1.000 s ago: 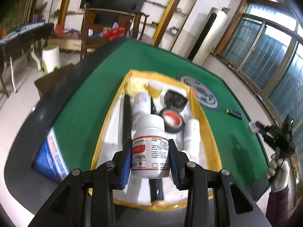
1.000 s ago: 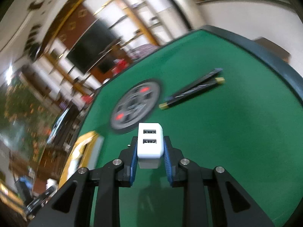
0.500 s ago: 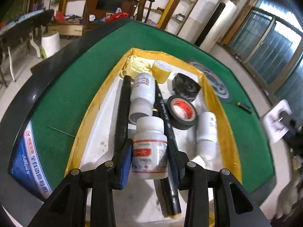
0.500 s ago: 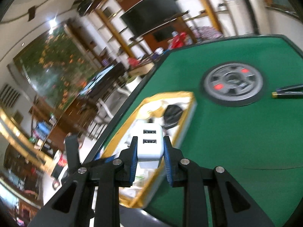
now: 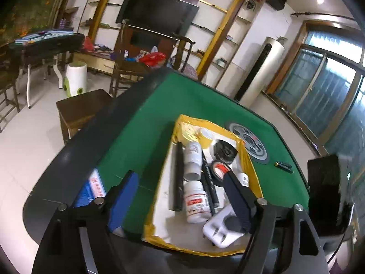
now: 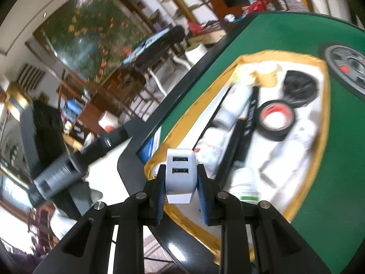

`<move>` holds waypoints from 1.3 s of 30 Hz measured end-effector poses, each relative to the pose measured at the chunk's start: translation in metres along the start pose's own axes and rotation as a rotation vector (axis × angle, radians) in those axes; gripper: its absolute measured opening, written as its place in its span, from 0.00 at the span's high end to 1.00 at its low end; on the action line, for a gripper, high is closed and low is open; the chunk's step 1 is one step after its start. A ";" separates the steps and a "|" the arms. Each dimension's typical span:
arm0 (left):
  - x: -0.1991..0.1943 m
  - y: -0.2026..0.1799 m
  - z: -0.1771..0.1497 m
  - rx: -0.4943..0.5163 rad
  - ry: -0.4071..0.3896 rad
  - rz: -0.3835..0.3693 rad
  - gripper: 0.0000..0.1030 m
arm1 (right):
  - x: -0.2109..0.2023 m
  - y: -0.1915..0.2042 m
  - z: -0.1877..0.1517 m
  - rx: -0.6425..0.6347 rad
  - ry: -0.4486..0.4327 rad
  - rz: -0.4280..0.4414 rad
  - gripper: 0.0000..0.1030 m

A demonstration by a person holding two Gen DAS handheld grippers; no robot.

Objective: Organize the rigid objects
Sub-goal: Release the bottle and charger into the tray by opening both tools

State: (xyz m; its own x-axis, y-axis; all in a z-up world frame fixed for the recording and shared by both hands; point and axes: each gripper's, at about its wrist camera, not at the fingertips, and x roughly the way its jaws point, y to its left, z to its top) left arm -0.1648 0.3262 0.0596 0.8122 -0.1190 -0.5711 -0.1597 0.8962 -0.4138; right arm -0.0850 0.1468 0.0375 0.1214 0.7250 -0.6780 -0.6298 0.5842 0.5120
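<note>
A green felt table (image 5: pixel 141 123) with a dark rim stands in a living room with shelves and a wall television. On it sits a yellow-edged white tray (image 5: pixel 159 207).

The left gripper (image 5: pixel 180 198) hangs above the tray's near end, its blue-padded jaws spread wide and holding nothing. Below it, a white pill bottle with a red label (image 5: pixel 196 202) lies on its side in the tray, beside a long black bar (image 5: pixel 178 175), a second white bottle (image 5: pixel 193 159) and a roll of black tape (image 5: pixel 219 171).

The right gripper (image 6: pixel 180 180) is clamped on a white USB charger (image 6: pixel 180 173), held over the tray's near corner. On the felt beyond the tray is a grey wheel-shaped disc (image 5: pixel 249 141).
</note>
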 end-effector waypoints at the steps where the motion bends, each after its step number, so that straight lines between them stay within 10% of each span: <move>1: 0.000 0.003 -0.001 -0.004 0.000 0.002 0.15 | 0.006 0.002 -0.002 -0.005 0.018 0.004 0.76; 16: 0.011 0.017 -0.003 -0.037 0.021 0.006 0.13 | 0.055 0.013 0.006 -0.061 0.093 -0.059 0.75; 25: 0.006 -0.006 -0.006 0.074 -0.008 0.116 0.10 | 0.027 0.007 0.004 -0.104 -0.011 -0.206 0.45; 39: 0.002 -0.040 -0.012 0.128 -0.003 0.127 0.10 | -0.045 -0.001 -0.011 -0.136 -0.229 -0.424 0.34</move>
State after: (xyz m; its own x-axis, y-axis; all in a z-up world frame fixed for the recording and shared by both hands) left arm -0.1637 0.2852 0.0661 0.7916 -0.0003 -0.6111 -0.1887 0.9510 -0.2449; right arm -0.0979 0.1099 0.0617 0.5440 0.5045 -0.6705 -0.5811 0.8029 0.1327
